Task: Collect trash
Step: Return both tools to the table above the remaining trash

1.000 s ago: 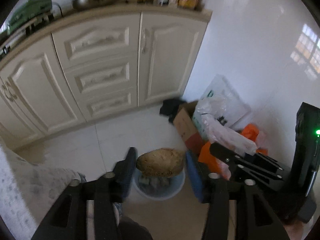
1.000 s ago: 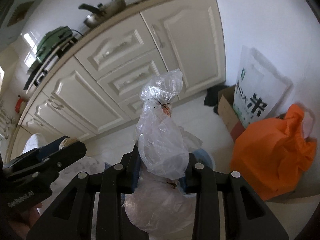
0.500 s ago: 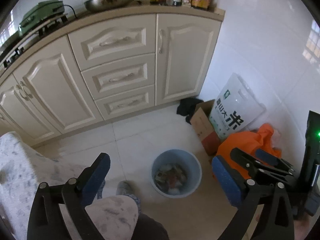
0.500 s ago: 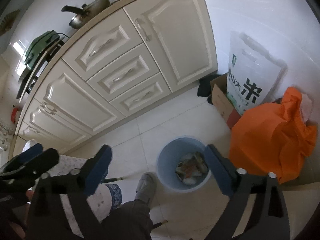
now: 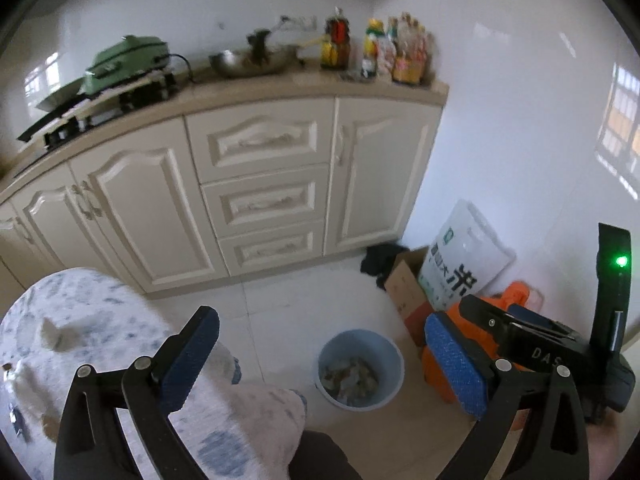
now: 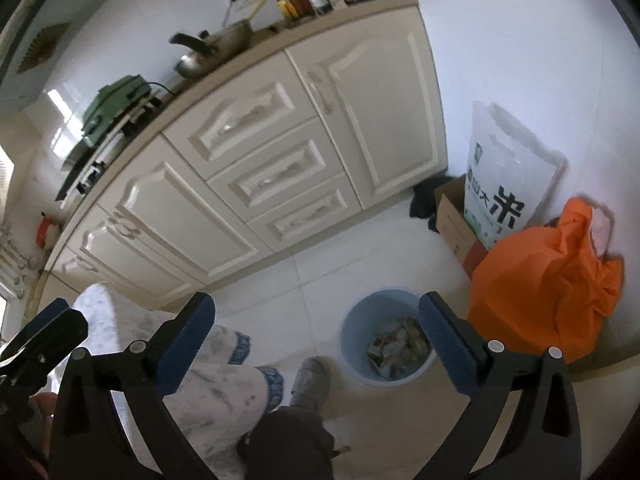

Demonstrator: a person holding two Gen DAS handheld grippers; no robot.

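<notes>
Holding scraps: round plastic bin (pale blue)

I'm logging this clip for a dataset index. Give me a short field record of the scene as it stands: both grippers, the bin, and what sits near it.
left gripper: open, empty
right gripper: open, empty
round light-blue plastic trash bin: upright on the tiled floor, mixed trash inside
bulging orange plastic bag: on the floor to the bin's right, by the wall
white rice sack with black print: upright against the wall, behind the orange bag
brown cardboard box: next to the sack
cream kitchen cabinets: doors and drawers shut
</notes>
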